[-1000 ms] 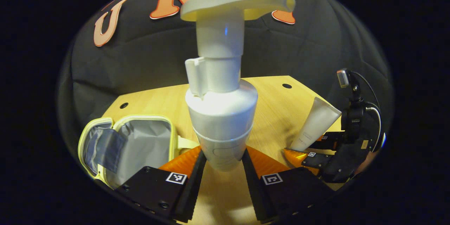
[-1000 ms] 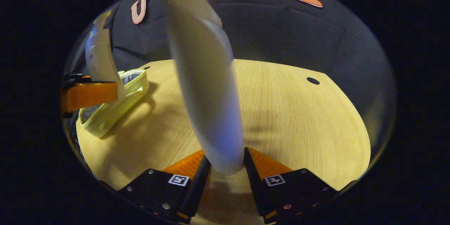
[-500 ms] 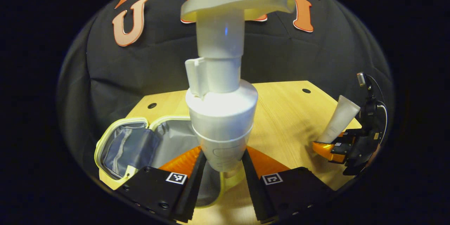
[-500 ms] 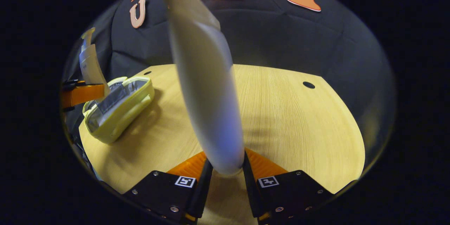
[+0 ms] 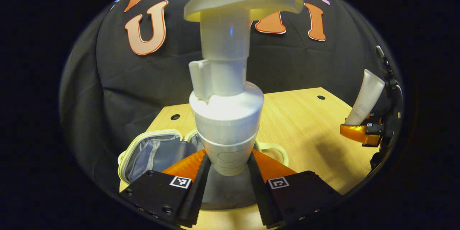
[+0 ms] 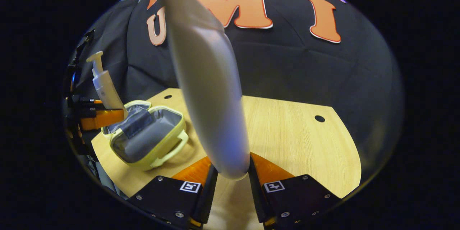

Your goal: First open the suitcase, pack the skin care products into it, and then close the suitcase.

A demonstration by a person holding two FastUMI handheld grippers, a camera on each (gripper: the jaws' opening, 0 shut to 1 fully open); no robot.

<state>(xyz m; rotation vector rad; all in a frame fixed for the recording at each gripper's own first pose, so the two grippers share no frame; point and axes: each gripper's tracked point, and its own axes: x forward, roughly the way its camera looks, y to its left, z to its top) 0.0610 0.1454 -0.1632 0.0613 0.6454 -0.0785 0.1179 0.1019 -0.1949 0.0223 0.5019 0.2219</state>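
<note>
A white pump bottle (image 5: 226, 107) is gripped upright at its base by the left tongs (image 5: 228, 179), held above the open case (image 5: 154, 152) at the near left of the tabletop (image 5: 305, 129). In the right gripper view the case (image 6: 149, 140) is seen lying open, its grey lining exposed, with the pump bottle (image 6: 104, 86) over its far left edge. A white tube (image 6: 208, 90) is clamped at its lower end by the right tongs (image 6: 231, 190), raised over the tabletop (image 6: 298, 140) right of the case.
</note>
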